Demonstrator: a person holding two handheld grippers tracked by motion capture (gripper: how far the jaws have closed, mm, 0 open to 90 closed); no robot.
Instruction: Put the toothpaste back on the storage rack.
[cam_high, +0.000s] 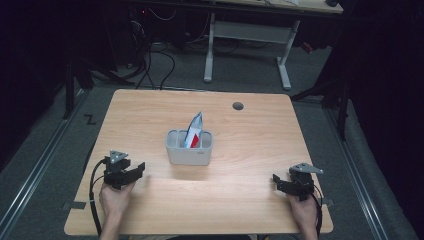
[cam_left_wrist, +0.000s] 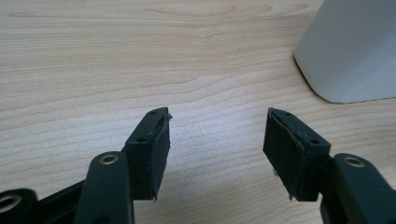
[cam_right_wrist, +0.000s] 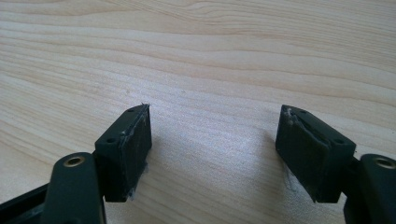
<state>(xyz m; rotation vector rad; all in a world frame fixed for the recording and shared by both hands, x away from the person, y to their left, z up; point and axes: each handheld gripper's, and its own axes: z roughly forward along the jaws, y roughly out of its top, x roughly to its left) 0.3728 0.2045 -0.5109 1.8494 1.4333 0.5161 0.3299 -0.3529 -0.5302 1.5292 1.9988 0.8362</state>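
I hold my left gripper (cam_high: 136, 169) low over the light wooden tabletop (cam_high: 240, 200) at its near left, and my right gripper (cam_high: 280, 182) low at its near right. Both sets of fingers stand apart with nothing between them: in the left gripper view the two black padded fingers (cam_left_wrist: 152, 149) frame bare wood grain, and in the right gripper view the fingers (cam_right_wrist: 133, 144) do the same.

The thing that matters sits at the middle of the tabletop, between my hands and a little farther off: a pale grey, rounded plastic holder (cam_high: 189, 148) with compartments, and standing in it, leaning toward the far side, a silvery-blue foil packet with a red patch (cam_high: 194, 131). In the left gripper view the holder's pale wall (cam_left_wrist: 350, 51) sits at the upper right, near my fingers but not touching them.

I judge this to be a resting pose, with no grasp in hand: either the packet has been seated and I am clear of it, or I am about to go for it. I cannot tell which.

If the packet is to come out, my left gripper is nearer; it would need to lift, cross to the holder, and pinch the packet's top edge from above without knocking the holder.
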